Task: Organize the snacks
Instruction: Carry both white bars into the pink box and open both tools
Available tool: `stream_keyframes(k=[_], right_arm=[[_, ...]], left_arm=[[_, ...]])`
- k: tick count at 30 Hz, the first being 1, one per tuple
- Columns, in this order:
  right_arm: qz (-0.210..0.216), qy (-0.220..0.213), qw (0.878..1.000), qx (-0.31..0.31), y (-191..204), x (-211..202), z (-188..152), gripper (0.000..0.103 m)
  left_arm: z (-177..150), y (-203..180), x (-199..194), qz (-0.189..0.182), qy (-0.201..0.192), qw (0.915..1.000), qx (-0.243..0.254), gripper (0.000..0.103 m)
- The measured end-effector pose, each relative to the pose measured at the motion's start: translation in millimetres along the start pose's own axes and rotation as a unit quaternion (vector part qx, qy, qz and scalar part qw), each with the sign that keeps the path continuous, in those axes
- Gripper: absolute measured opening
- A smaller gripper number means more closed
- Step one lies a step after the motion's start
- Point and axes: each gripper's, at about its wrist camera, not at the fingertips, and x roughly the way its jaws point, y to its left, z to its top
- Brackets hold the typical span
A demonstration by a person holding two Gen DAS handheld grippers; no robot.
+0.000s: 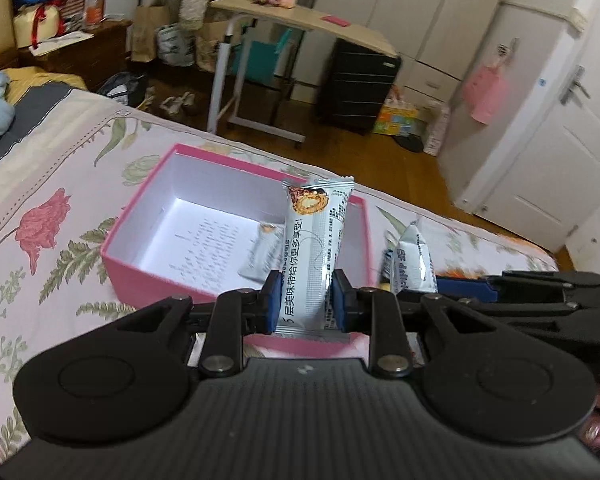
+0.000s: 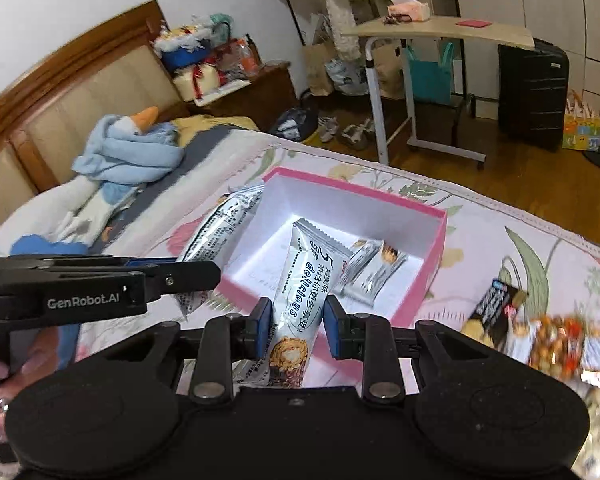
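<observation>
While both grippers clench silver snack bars above the pink box (image 1: pixel 236 316) on the bed, left gripper (image 1: pixel 305 300) and right gripper (image 2: pixel 296 328) should lower over the white floor beside the bar already inside (image 2: pixel 374 270), then release.

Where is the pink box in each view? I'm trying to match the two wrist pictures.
Left wrist view: the pink box sits centre-left on the floral bedspread, partly behind the snack bar held in the left claw.
Right wrist view: the pink box sits at centre, behind the snack bar held in the right claw.
Shared landmark: the black suitcase beside the wooden side table.
</observation>
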Motion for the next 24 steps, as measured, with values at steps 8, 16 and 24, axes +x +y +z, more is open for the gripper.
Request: stream_keyframes(k=[8, 16, 24], right_arm=[[-0.071, 0.061, 0.995, -0.040, -21.4, 105.1, 34.1, 0.032], [-0.156, 0.133, 0.975, -0.089, -31.2, 182.5, 33.8, 0.032], [-0.219, 0.138, 0.952, -0.161, -17.5, 205.6, 24.1, 0.038]], left_arm=[[35.2, 38.0, 119.1, 0.032, 0.053, 0.9968, -0.050, 0.025], [37.0, 59.1, 205.1, 0.064, 0.097, 0.9928, -0.028, 0.025], [32.1, 62.3, 233.3, 0.065, 0.123, 0.9898, -0.033, 0.029]])
